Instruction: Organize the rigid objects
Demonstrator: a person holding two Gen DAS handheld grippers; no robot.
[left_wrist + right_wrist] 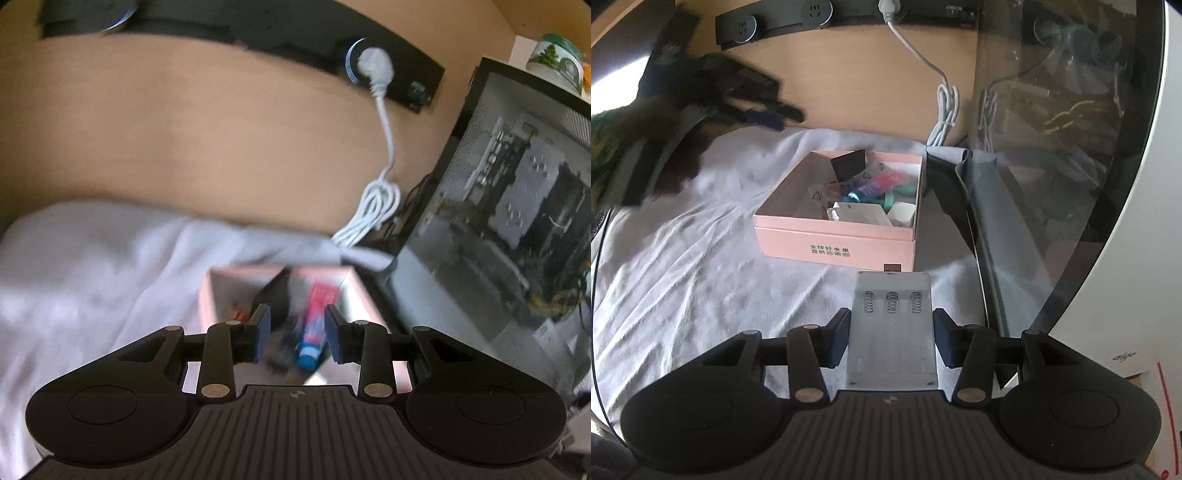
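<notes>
A pink open box [836, 242] stands on a white cloth and holds several small items, among them a black block [849, 164], a red and blue tube [871, 188] and white chargers [860, 214]. My right gripper [891, 334] is shut on a white USB battery charger [892, 332], held in front of the box. My left gripper [297, 336] is open and empty above the box [365, 295], over the red and blue tube [316, 328]. It also shows blurred at the upper left of the right wrist view [713, 99].
A glass-sided computer case [509, 229] stands right of the box, also in the right wrist view [1052, 147]. A black socket strip [812, 18] with a white plug and coiled cable [373, 210] runs along the wooden wall. A jar [557, 62] sits on top of the case.
</notes>
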